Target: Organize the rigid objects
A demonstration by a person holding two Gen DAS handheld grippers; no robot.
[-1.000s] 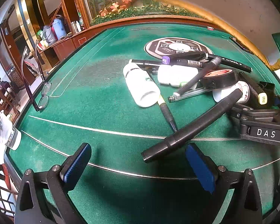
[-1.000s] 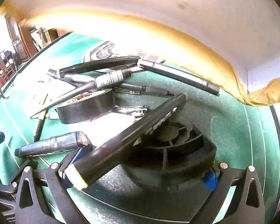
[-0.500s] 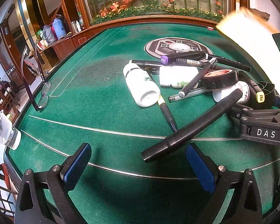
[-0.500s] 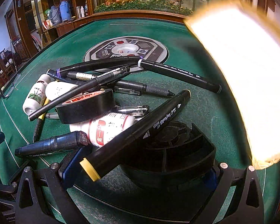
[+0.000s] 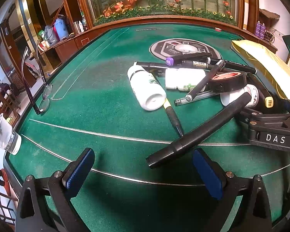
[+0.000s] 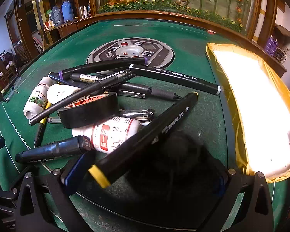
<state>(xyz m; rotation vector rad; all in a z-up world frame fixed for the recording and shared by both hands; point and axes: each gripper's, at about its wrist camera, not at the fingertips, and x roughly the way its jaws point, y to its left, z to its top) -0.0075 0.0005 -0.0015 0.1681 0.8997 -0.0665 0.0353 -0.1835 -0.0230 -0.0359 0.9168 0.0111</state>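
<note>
A heap of black markers, pens, white bottles (image 5: pixel 147 89) and a black tape roll (image 6: pixel 89 112) lies on the green table (image 5: pixel 96 87). My left gripper (image 5: pixel 144 172) is open near the front edge, and the end of a thick black marker (image 5: pixel 199 133) rests between its fingers, touching neither. My right gripper (image 6: pixel 148 177) is open and straddles a black round plastic piece (image 6: pixel 174 164), which is blurred. A yellow-capped marker (image 6: pixel 145 139) lies tilted across that piece, next to the left finger. A red-labelled bottle (image 6: pixel 110 133) sits just beyond.
A yellow padded envelope (image 6: pixel 257 106) lies along the table's right side, close to my right gripper. Folded glasses (image 5: pixel 42 96) and a plastic cup (image 5: pixel 3 135) sit at the left edge. A round control panel (image 5: pixel 183 48) marks the table's middle, and a wooden rim borders the far side.
The yellow envelope swept across the view from above and now rests on the table at the right. The black round piece has gone blurred, in motion. My left gripper has not moved.
</note>
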